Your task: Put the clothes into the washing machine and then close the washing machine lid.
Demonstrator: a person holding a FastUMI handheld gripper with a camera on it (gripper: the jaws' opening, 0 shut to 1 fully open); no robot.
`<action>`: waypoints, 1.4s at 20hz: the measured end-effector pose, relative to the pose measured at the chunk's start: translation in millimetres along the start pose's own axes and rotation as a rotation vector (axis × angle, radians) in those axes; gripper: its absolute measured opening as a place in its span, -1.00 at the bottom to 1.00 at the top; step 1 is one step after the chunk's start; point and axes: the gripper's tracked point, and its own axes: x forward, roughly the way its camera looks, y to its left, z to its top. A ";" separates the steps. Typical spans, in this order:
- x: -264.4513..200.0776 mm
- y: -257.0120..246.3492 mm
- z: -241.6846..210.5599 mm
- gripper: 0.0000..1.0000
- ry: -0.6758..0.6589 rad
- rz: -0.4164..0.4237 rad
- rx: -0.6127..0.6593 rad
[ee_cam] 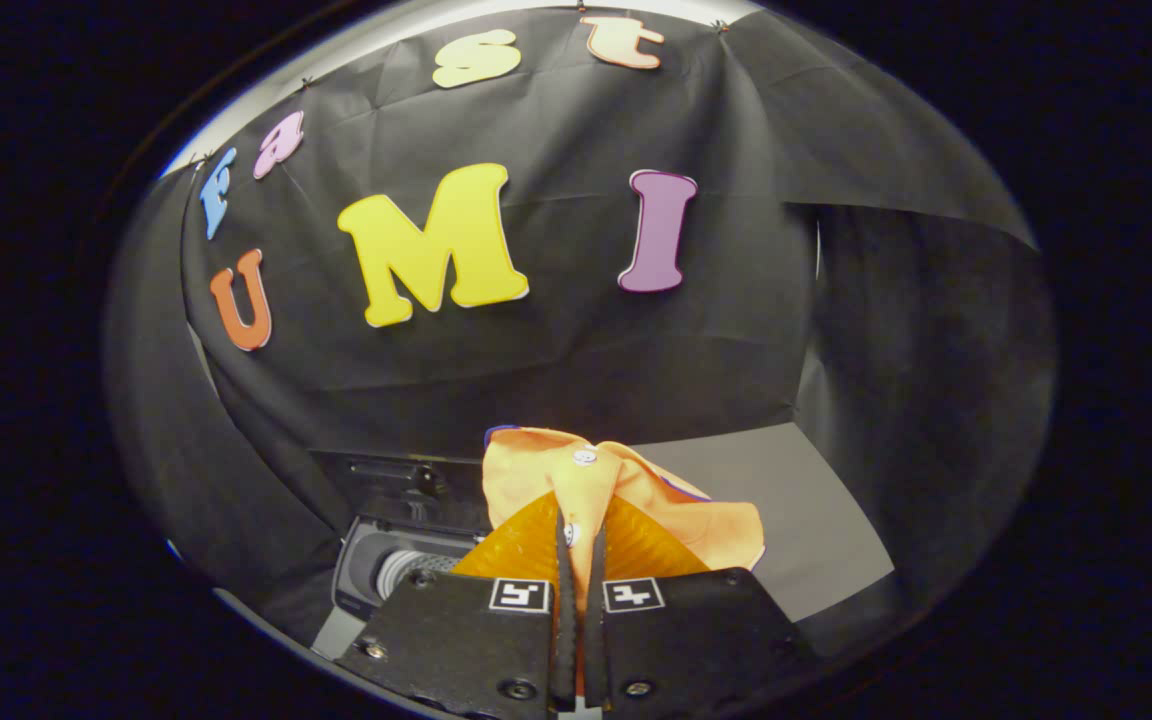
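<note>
A: Start with the big things. Where's the washer?

B: The washer (391, 560) sits low at eight o'clock from the fingers, lid up, the drum mouth showing pale inside. The desk (796, 520) runs off at three o'clock, grey and flat.

A: And the shirt?

B: The orange shirt (626, 500) hangs bunched just ahead of the fingertips, above the desk and right of the drum. The hand-held gripper (581, 545) is pinched nearly closed, both fingers pressing a fold of it.

A: So how should the carry go?

B: I'd keep the pinch firm, swing toward eight o'clock until the cloth hangs over the opening, then lower before letting go. A trailing hem could catch the rim, so I'd drop it deep.
</note>
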 end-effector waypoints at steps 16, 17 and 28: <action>-53.4 201.5 57.7 -0.87 -0.125 0.253 -0.092; -49.7 212.0 53.8 -0.87 -0.115 0.267 -0.094; 38.3 284.0 -31.6 -0.87 0.066 0.327 -0.130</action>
